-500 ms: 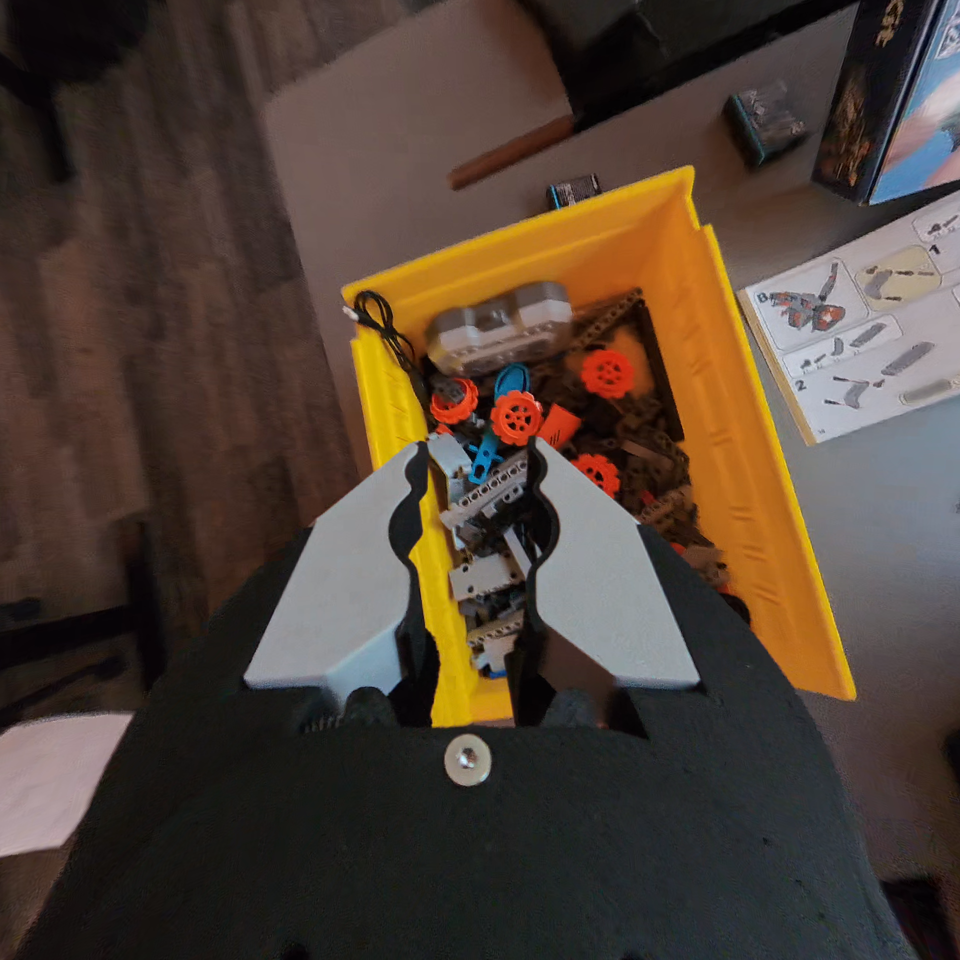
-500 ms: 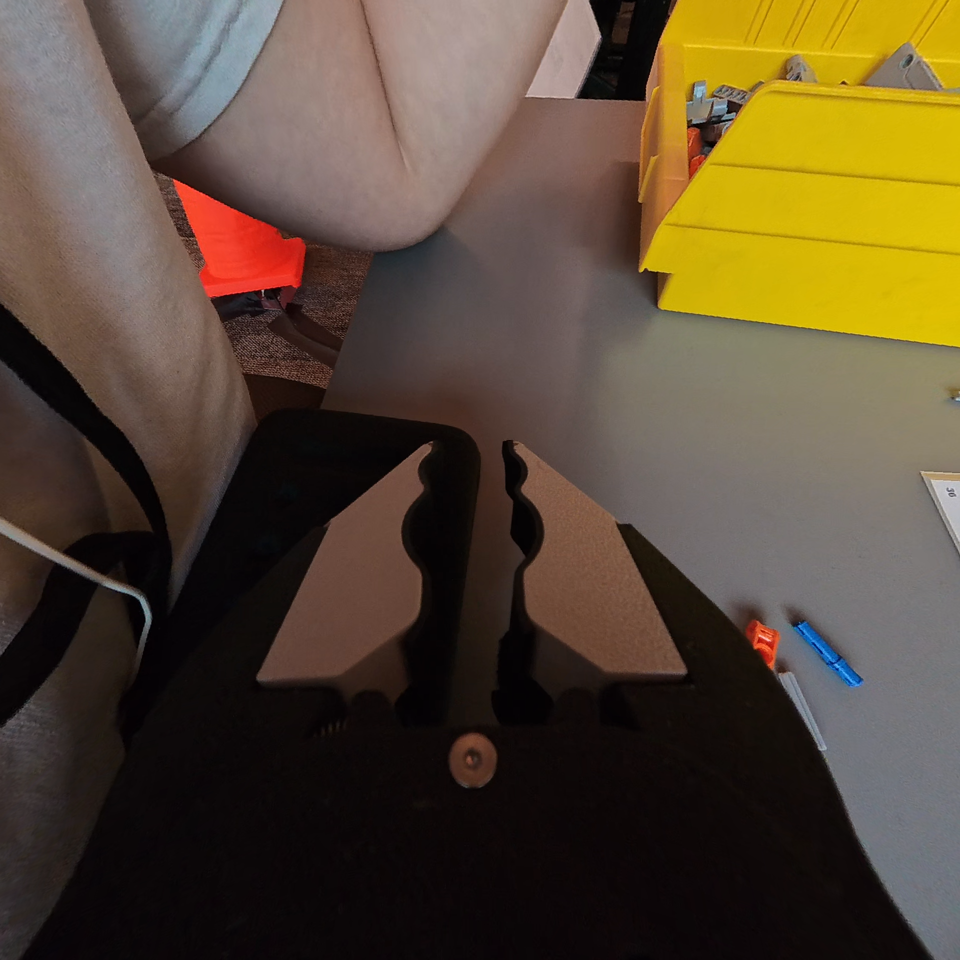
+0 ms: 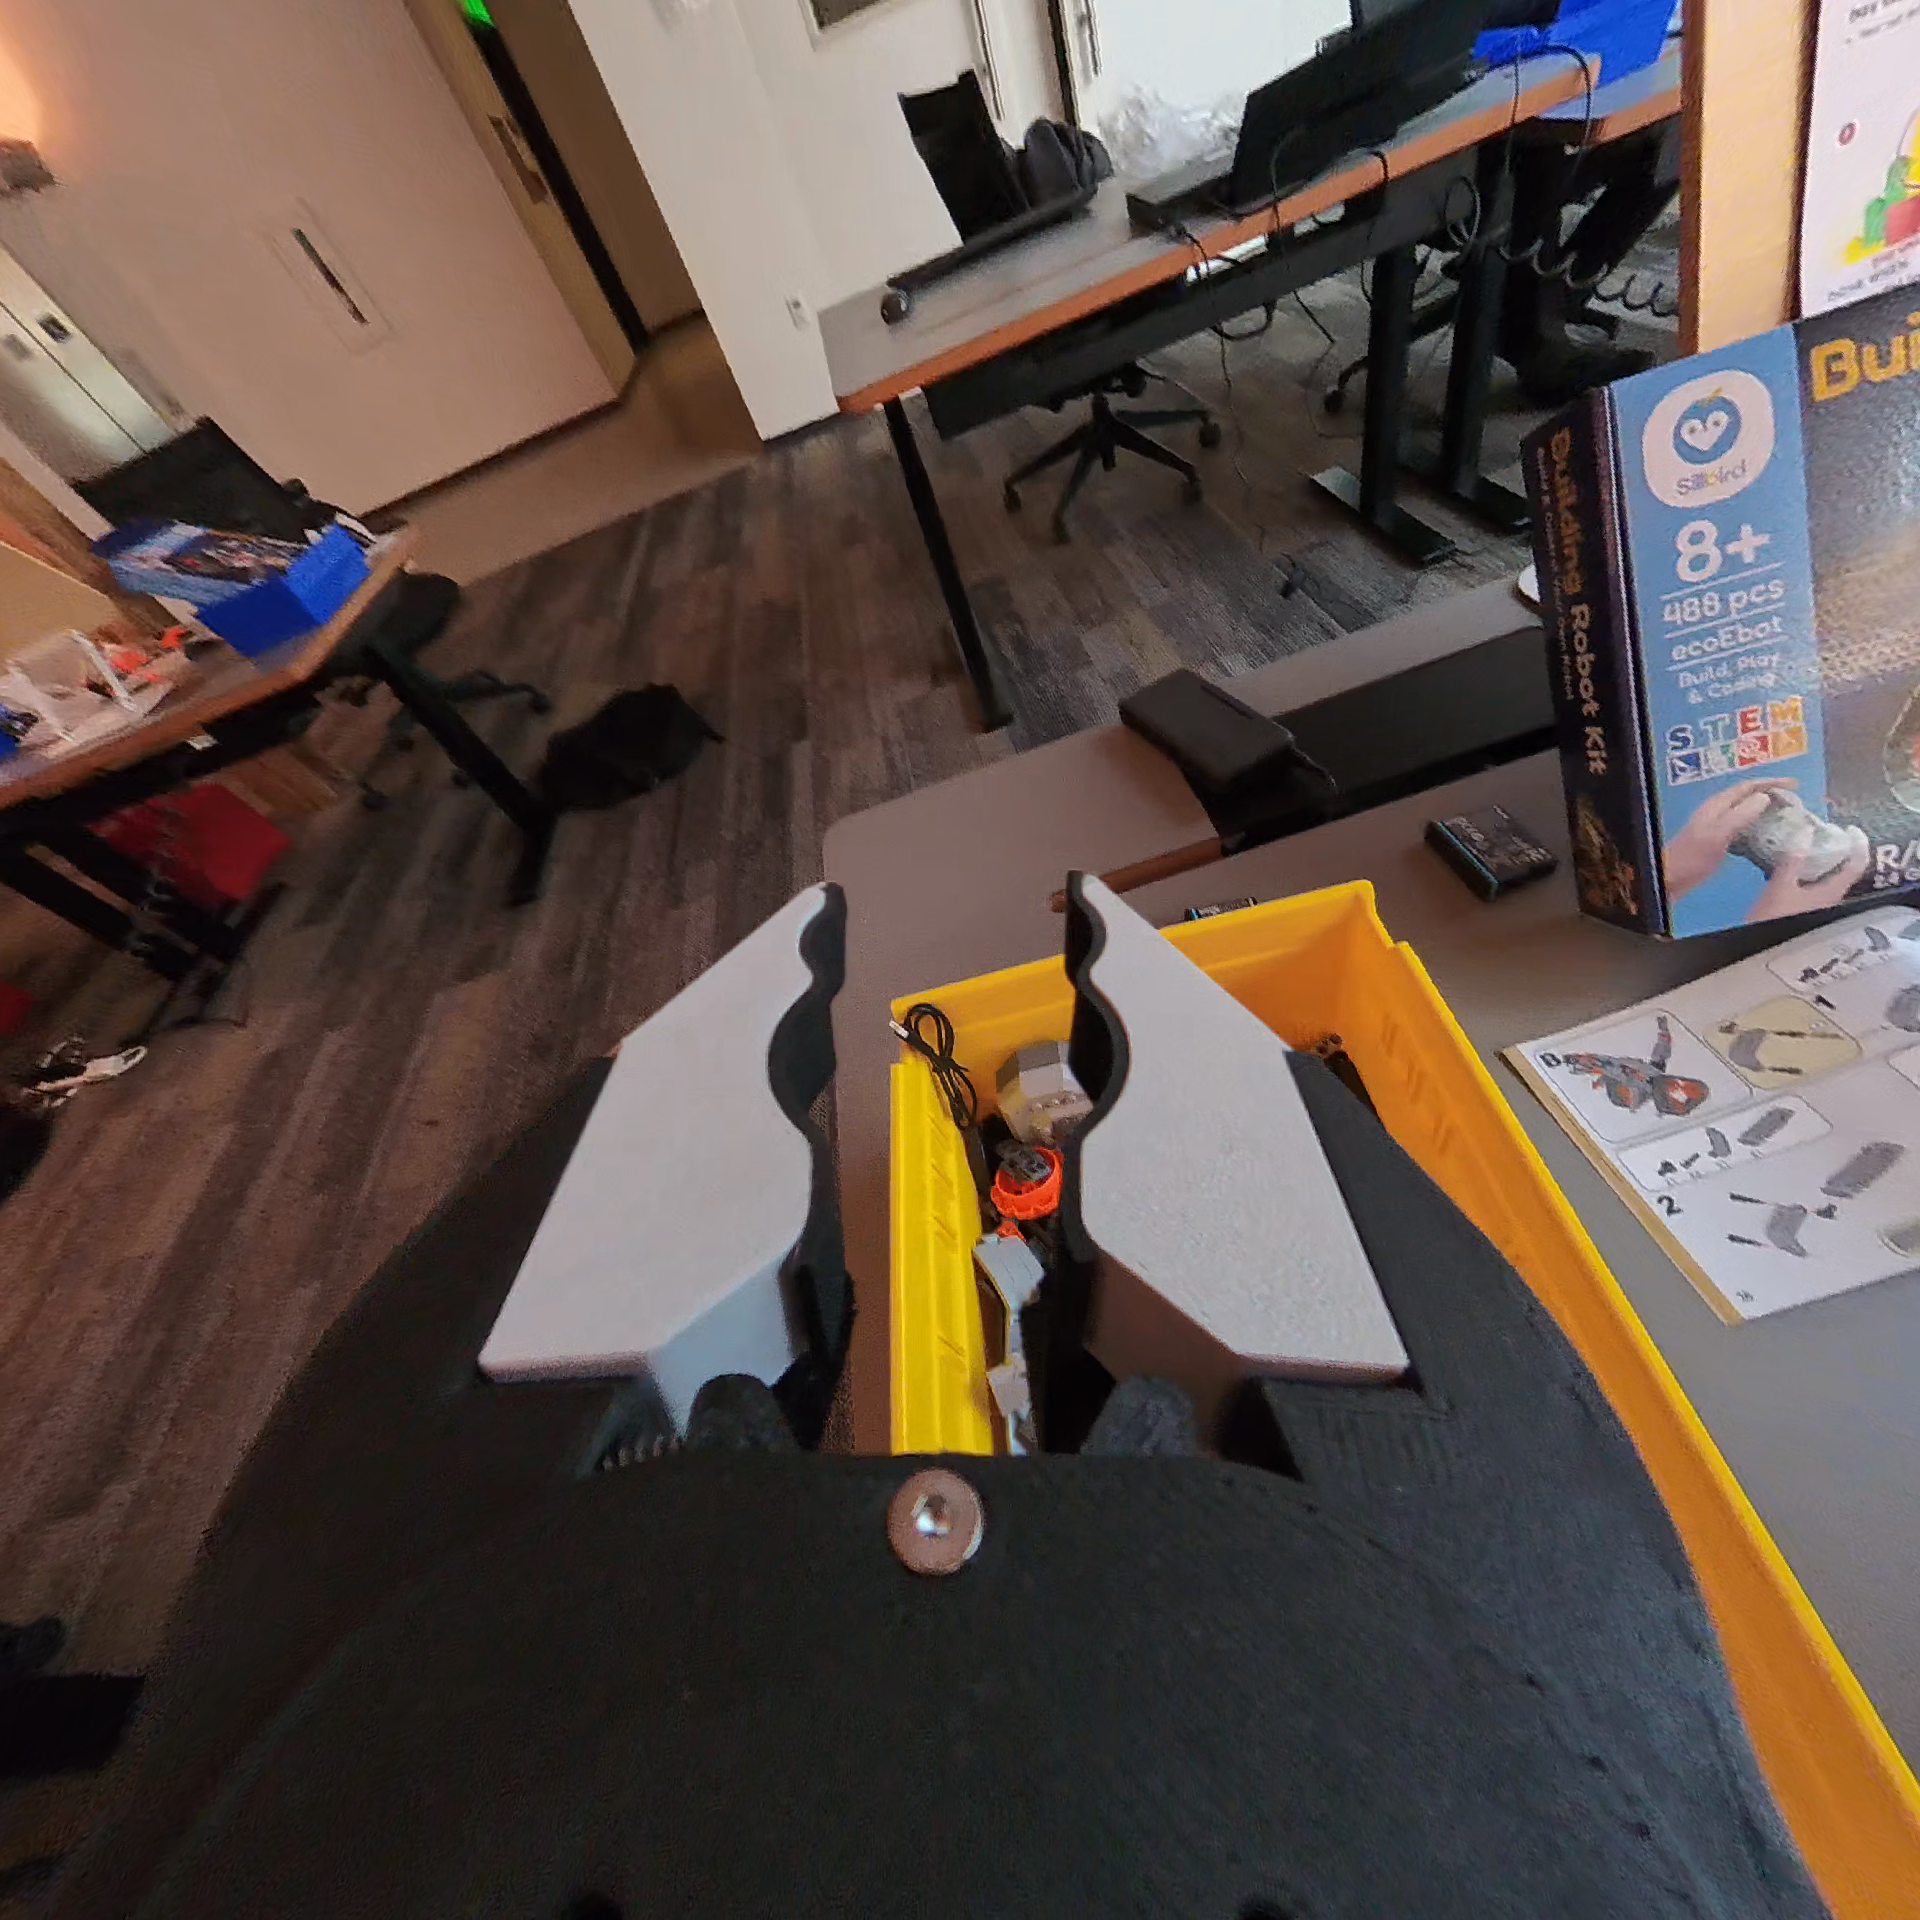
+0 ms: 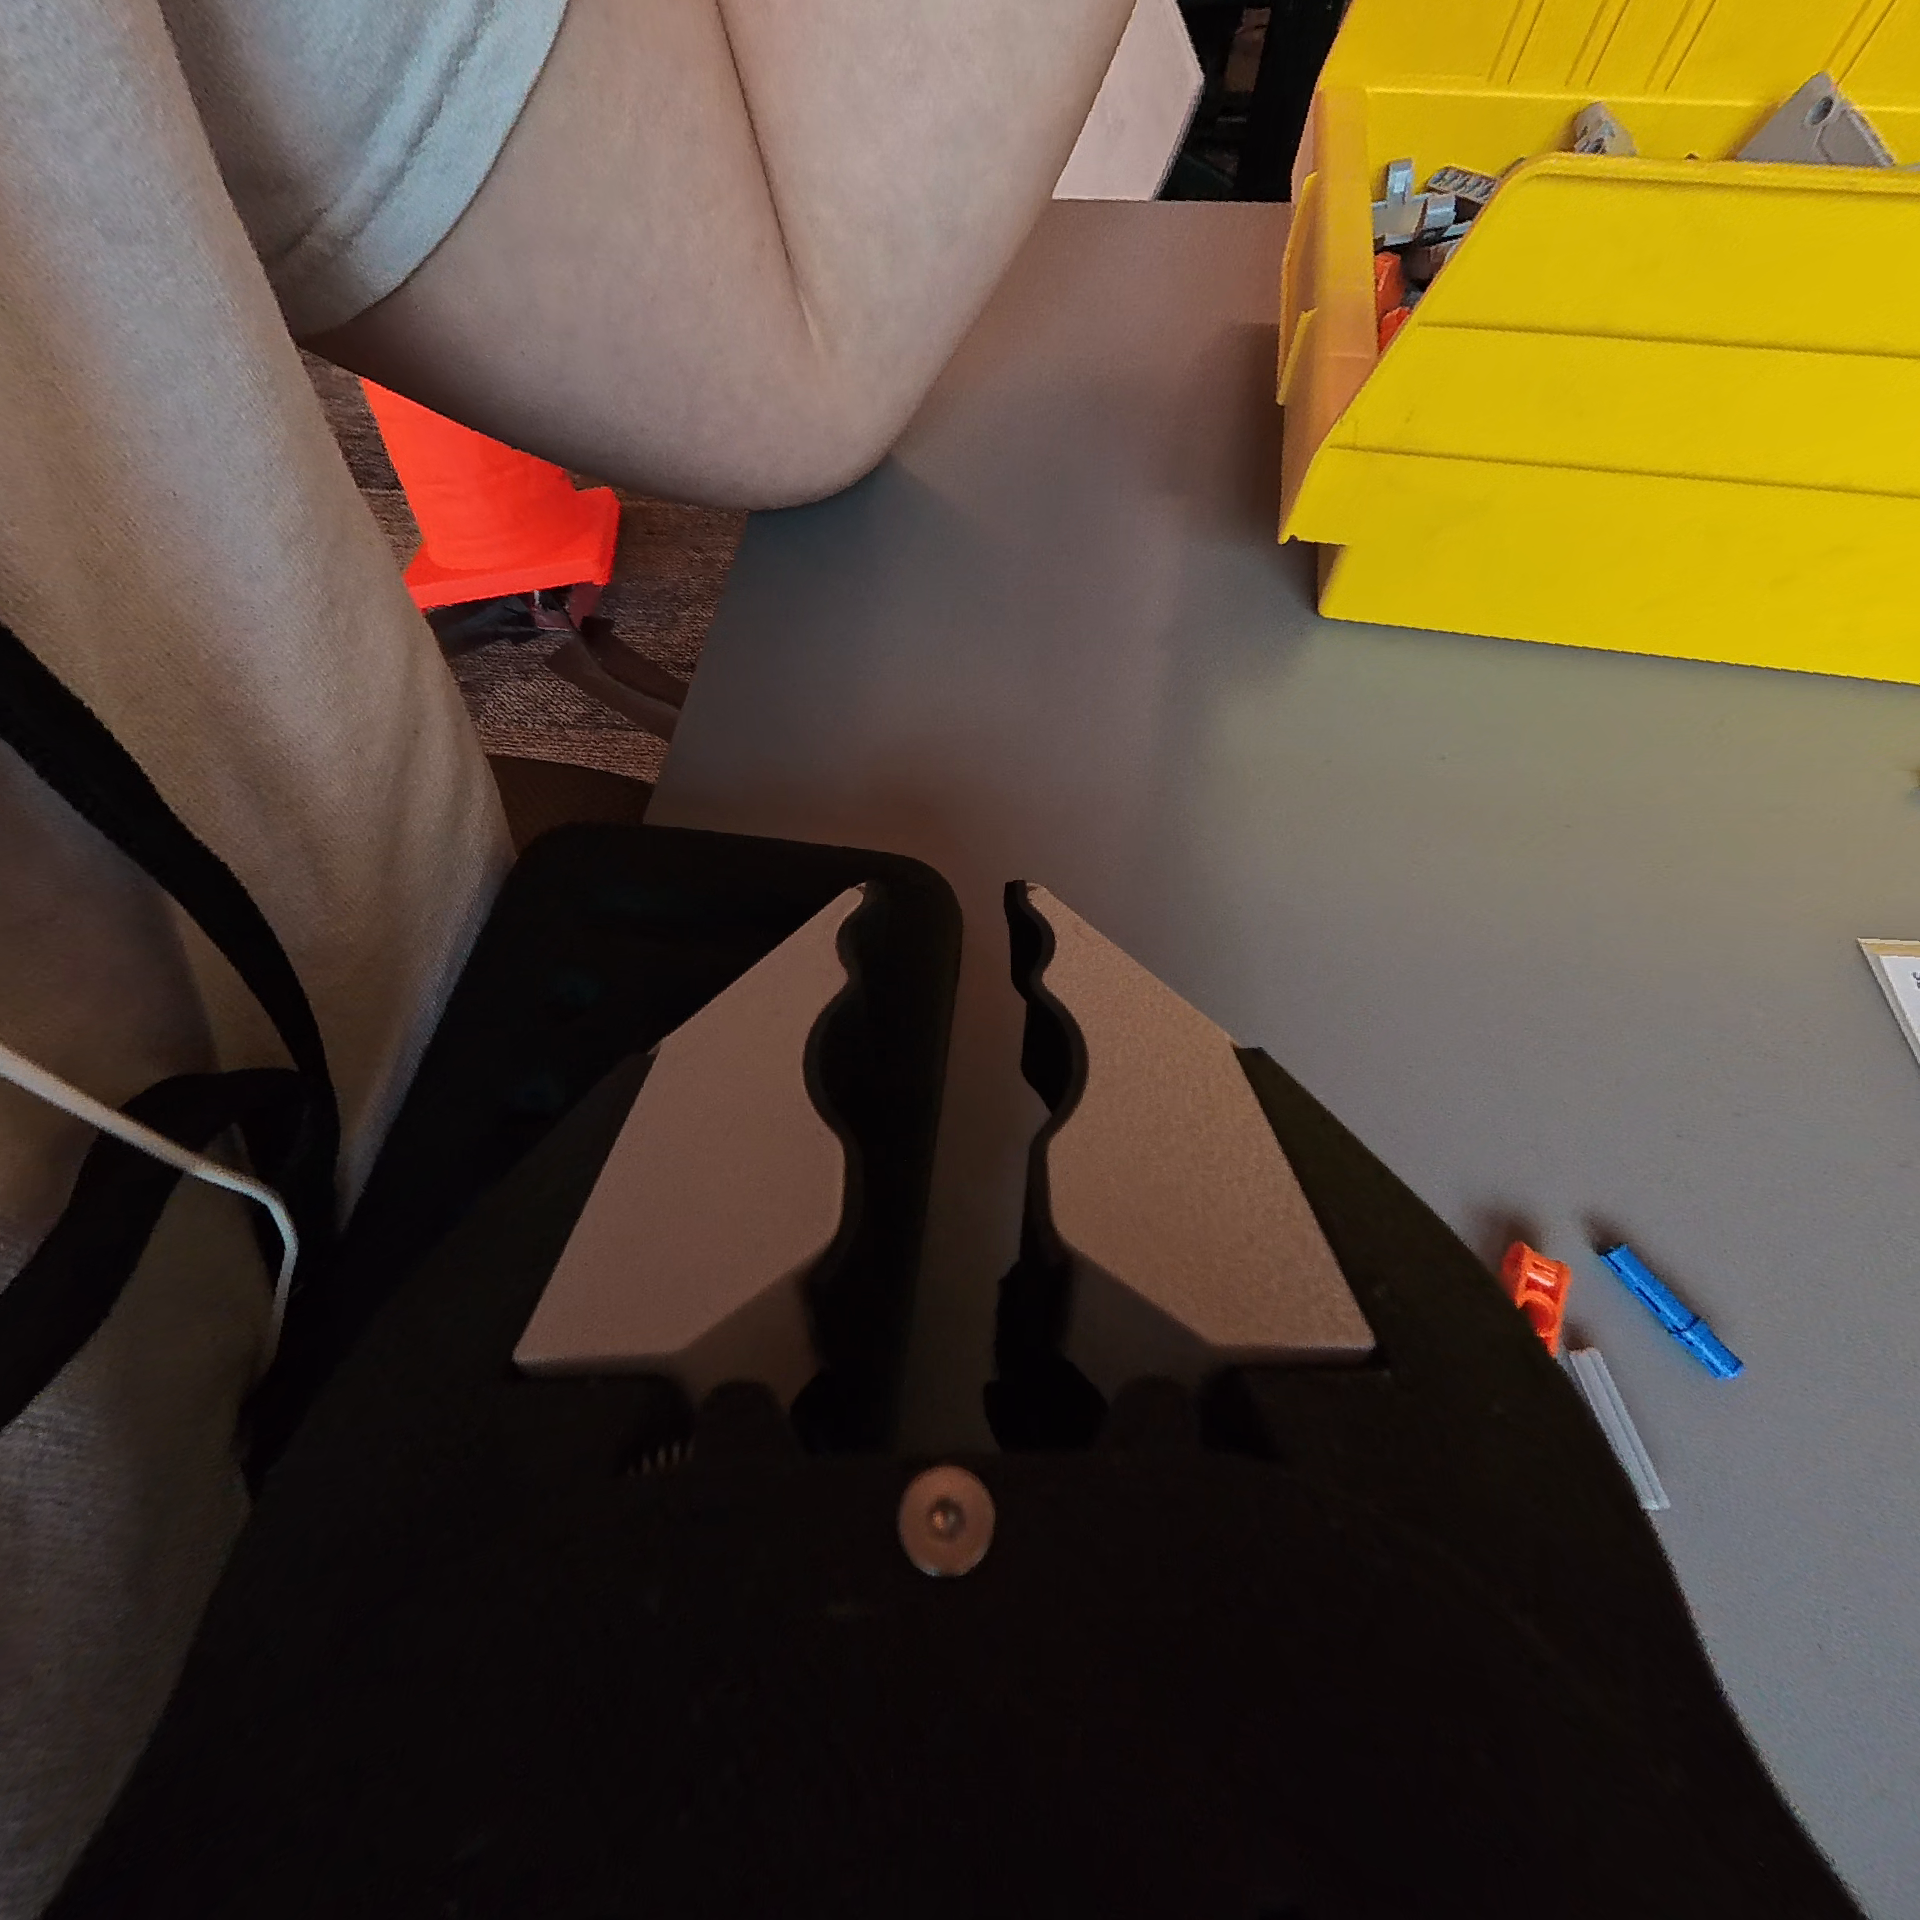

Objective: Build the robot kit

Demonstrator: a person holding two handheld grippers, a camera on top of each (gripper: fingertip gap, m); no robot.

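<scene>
My left gripper (image 3: pixel 954 894) is open and empty. It is tilted up over the near left corner of a yellow bin (image 3: pixel 1455 1101). The bin holds building parts: an orange gear (image 3: pixel 1023 1179), a grey block (image 3: pixel 1034 1081) and a black cable (image 3: pixel 940 1049). My right gripper (image 4: pixel 938 891) is empty, its jaws a narrow gap apart, low over the grey table (image 4: pixel 1143 779). The bin (image 4: pixel 1610 416) stands far right of it, with the left gripper's fingers (image 4: pixel 1813 130) showing above the rim. An orange part (image 4: pixel 1536 1283), a blue pin (image 4: pixel 1668 1309) and a white rod (image 4: pixel 1616 1423) lie right of the right gripper.
A kit box (image 3: pixel 1745 644) stands behind an instruction sheet (image 3: pixel 1766 1122) right of the bin, with a small black box (image 3: pixel 1491 847) nearby. A person's arm (image 4: pixel 675 260) hangs over the table's left edge. An orange cone (image 4: pixel 488 520) stands on the floor. About 40 cm separates my left fingertips from my right.
My left gripper has tilted up from looking down into the bin, so the room beyond shows, and its jaws have opened a little wider. The right gripper has not moved.
</scene>
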